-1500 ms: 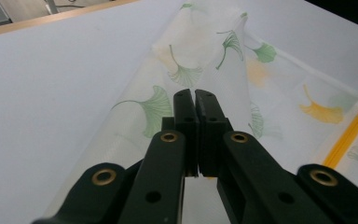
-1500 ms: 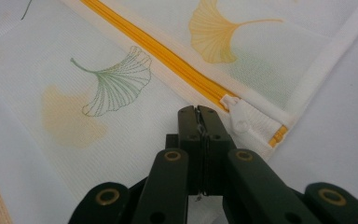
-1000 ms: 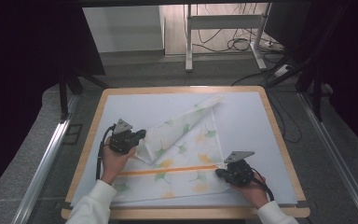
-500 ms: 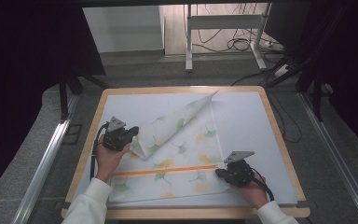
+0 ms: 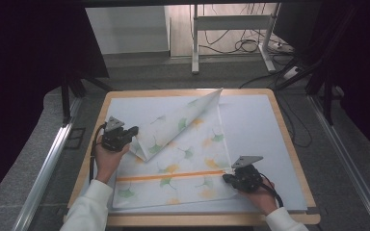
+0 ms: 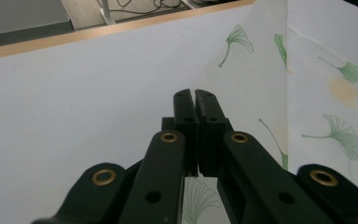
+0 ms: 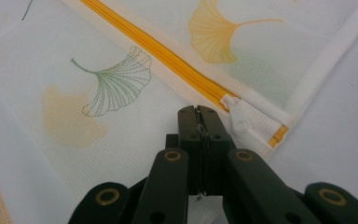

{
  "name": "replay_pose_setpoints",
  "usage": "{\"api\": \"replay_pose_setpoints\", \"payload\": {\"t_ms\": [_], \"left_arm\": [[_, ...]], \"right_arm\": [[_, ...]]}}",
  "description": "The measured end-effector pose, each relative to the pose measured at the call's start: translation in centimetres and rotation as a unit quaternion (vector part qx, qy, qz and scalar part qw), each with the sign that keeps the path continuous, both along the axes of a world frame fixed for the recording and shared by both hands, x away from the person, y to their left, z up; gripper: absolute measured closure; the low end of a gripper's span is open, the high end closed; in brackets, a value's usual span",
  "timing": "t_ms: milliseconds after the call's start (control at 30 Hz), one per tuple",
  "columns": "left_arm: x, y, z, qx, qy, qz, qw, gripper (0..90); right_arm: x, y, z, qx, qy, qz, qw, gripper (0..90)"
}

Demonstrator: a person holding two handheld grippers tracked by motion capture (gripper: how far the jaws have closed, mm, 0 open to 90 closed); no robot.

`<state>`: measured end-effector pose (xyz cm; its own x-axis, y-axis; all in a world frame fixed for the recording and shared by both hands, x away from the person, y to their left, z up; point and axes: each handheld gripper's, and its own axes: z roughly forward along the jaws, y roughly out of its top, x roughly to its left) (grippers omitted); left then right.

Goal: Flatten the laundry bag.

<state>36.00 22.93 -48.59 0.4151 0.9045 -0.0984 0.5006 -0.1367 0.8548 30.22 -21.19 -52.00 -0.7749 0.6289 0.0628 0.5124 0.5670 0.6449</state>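
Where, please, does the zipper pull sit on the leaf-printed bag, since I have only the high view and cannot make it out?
Observer: The white zipper pull sits near the end of the orange zipper, just beside the tips of the right tool.
Operator: Thank you. Is that tool gripping the pull itself?
Observer: No, its jaws are shut on the bag fabric next to the pull.
Operator: And the left tool?
Observer: The left tool is shut on the edge of the raised flap.
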Motion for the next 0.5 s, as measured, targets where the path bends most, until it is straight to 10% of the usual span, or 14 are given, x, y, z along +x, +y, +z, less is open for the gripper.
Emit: {"api": "replay_pose_setpoints", "payload": {"t_ms": [500], "left_arm": [[3.5,2.0,0.1,0.015,0.014,0.009,0.9997,89.5]], "right_arm": [[0.1,0.0,0.0,0.005,0.004,-0.001,1.0000,88.2]]}}
